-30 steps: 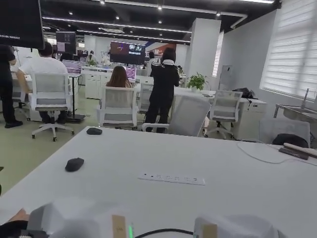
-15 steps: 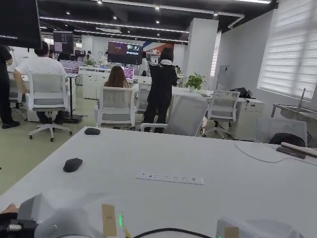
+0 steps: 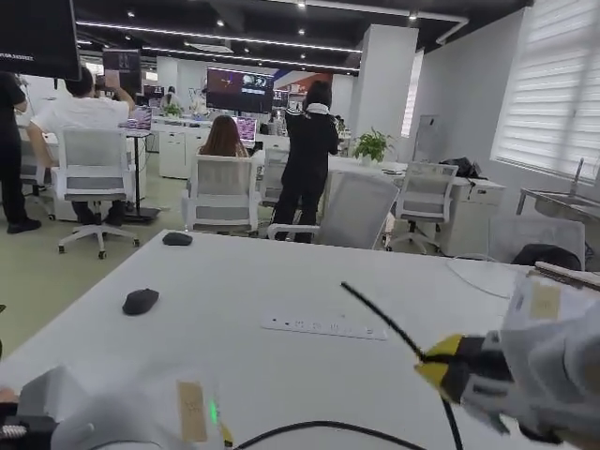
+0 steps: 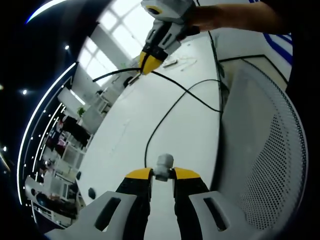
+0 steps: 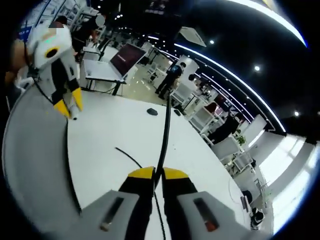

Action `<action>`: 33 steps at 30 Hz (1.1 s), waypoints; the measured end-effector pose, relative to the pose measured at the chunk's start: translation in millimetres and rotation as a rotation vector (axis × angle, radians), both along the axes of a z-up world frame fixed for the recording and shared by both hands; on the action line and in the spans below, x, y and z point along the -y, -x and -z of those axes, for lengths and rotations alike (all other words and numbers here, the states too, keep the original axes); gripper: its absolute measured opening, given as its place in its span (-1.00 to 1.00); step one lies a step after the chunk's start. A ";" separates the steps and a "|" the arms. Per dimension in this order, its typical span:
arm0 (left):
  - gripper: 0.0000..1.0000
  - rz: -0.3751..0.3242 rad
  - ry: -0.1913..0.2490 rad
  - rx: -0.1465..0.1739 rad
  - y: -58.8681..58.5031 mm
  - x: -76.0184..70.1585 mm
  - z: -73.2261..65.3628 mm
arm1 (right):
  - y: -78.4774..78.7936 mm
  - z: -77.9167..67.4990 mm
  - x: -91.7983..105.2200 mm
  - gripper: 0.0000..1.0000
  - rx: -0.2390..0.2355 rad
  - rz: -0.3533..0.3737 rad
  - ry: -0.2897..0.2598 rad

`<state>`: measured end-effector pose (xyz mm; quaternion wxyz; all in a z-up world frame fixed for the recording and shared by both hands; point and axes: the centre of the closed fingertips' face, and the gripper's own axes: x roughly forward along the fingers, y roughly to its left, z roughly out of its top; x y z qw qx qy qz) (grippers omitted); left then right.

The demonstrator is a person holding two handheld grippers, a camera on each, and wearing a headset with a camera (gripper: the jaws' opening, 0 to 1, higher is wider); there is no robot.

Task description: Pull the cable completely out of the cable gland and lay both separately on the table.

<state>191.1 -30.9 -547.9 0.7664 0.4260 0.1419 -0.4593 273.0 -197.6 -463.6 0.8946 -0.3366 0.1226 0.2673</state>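
The left gripper (image 4: 162,175) pinches the pale cable gland (image 4: 164,164) between its yellow tips, with the gland's long axis pointing straight ahead along the jaws. The black cable (image 5: 162,140) starts beside the gland; I cannot tell whether it is threaded through. It loops above the white table (image 3: 234,281) to the right gripper (image 5: 157,175), whose jaws press together on it. Beyond those tips its free end points straight ahead.

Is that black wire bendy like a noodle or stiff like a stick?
Probably bendy: the black cable droops in a loose curve between the right gripper and the cable gland in the left gripper. Maybe a bit springy too, since its free end pokes out fairly straight.
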 end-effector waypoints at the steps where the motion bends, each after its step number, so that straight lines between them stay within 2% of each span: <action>1: -0.66 0.003 -0.002 -0.002 0.5 1.5 1.2 | -19.7 -8.5 6.7 -0.93 0.019 0.017 -0.028; 2: -0.66 0.007 -0.003 -0.006 1.2 3.6 2.6 | -31.0 -9.1 11.4 -0.93 0.011 0.031 -0.033; 3: -0.66 0.010 -0.004 -0.009 1.7 4.8 3.5 | -51.1 -10.2 19.7 -0.93 0.014 0.051 -0.033; 5: -0.66 0.012 -0.005 -0.012 1.8 6.3 4.7 | -79.0 -7.0 33.2 -0.93 0.002 0.096 -0.033; 6: -0.66 0.012 -0.005 -0.015 1.7 6.6 5.2 | -102.5 -5.1 40.8 -0.93 0.002 0.107 -0.032; 7: -0.66 0.008 -0.003 -0.020 1.3 6.5 6.1 | -121.3 -2.0 49.4 -0.93 -0.016 0.143 -0.070; 9: -0.66 -0.001 -0.006 -0.026 0.4 5.7 8.6 | -147.8 5.6 59.4 -0.93 -0.061 0.183 -0.125; 10: -0.66 -0.005 -0.007 -0.031 0.3 5.1 9.8 | -167.5 10.2 68.8 -0.93 -0.048 0.201 -0.097; 11: -0.66 -0.009 -0.008 -0.036 0.1 4.5 11.2 | -179.8 18.1 79.5 -0.93 -0.053 0.227 -0.045; 12: -0.66 -0.017 -0.007 -0.044 -0.4 3.2 13.0 | -191.8 30.3 92.6 -0.92 -0.068 0.267 0.016; 13: -0.66 -0.030 -0.005 -0.054 -1.1 0.8 14.8 | -199.0 39.9 99.6 -0.92 -0.085 0.283 0.047; 14: -0.66 -0.037 -0.005 -0.059 -1.6 -0.9 15.8 | -207.0 55.6 105.6 -0.92 -0.124 0.298 0.051; 16: -0.66 -0.058 -0.010 -0.068 -2.7 -7.2 18.3 | -213.6 78.9 114.5 -0.92 -0.177 0.312 0.091; 17: -0.66 -0.076 -0.011 -0.076 -3.5 -11.6 19.3 | -213.2 95.9 121.0 -0.92 -0.234 0.336 0.114; 18: -0.66 -0.088 -0.007 -0.081 -3.9 -14.2 19.5 | -213.1 101.0 122.5 -0.91 -0.251 0.341 0.120; 19: -0.66 -0.099 -0.001 -0.086 -4.0 -17.1 19.6 | -214.0 113.5 123.9 -0.91 -0.288 0.337 0.129; 20: -0.66 -0.107 0.004 -0.090 -3.9 -18.9 19.9 | -213.6 120.1 124.2 -0.88 -0.305 0.332 0.138; 21: -0.66 -0.115 0.009 -0.097 -3.5 -20.6 20.8 | -211.7 130.4 127.1 -0.85 -0.345 0.337 0.164; 22: -0.66 -0.118 0.009 -0.100 -3.7 -22.0 21.9 | -209.2 132.5 127.9 -0.80 -0.355 0.340 0.171; 23: -0.66 -0.125 0.006 -0.105 -4.4 -24.6 24.0 | -209.4 132.3 125.2 -0.72 -0.342 0.327 0.163; 27: -0.66 -0.137 0.001 -0.107 -11.7 -28.6 27.3 | -199.0 126.9 118.0 -0.73 -0.337 0.280 0.160; 29: -0.66 -0.136 0.023 -0.103 -17.2 -25.5 22.5 | -188.2 123.0 114.4 -0.75 -0.333 0.252 0.168; 33: -0.66 -0.108 0.064 -0.108 -27.1 -13.1 14.4 | -161.4 108.3 105.5 -0.76 -0.293 0.189 0.171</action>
